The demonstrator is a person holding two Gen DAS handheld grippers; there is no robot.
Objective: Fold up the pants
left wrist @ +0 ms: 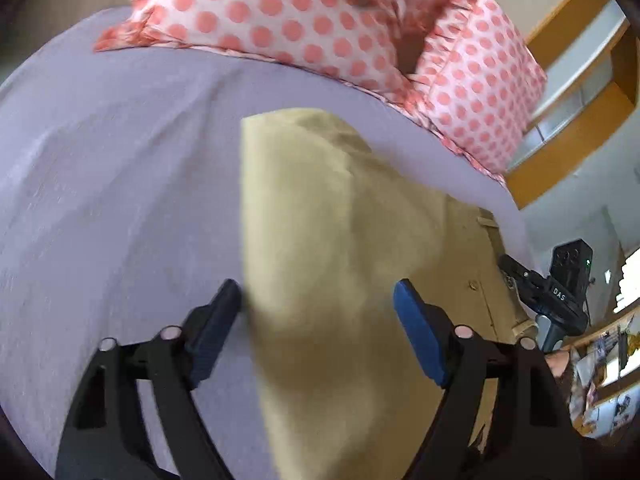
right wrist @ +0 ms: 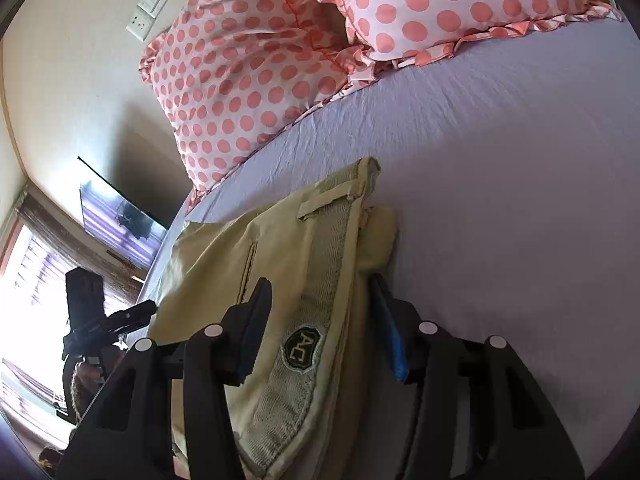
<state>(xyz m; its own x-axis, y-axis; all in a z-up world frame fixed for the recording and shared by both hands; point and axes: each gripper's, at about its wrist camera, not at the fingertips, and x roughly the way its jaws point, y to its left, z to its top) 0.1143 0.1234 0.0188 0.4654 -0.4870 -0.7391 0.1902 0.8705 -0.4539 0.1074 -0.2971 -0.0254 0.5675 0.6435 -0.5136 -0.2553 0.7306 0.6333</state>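
Observation:
Beige pants (left wrist: 320, 220) lie on a lavender bed sheet (left wrist: 120, 180). In the left wrist view my left gripper (left wrist: 318, 294) is open, its blue-padded fingers (left wrist: 416, 332) straddling the pants' leg end just above the cloth. In the right wrist view my right gripper (right wrist: 322, 292) is open around the waistband (right wrist: 316, 280), which carries a dark "AC" patch (right wrist: 302, 346). The other gripper shows at the side in each view (left wrist: 556, 292) (right wrist: 108, 316).
Two pink polka-dot pillows (left wrist: 320, 20) (right wrist: 260, 72) lie at the head of the bed. A wooden shelf (left wrist: 580, 120) stands beyond the bed edge. A wall with a socket (right wrist: 146, 8) and a window (right wrist: 32, 280) are at the other side.

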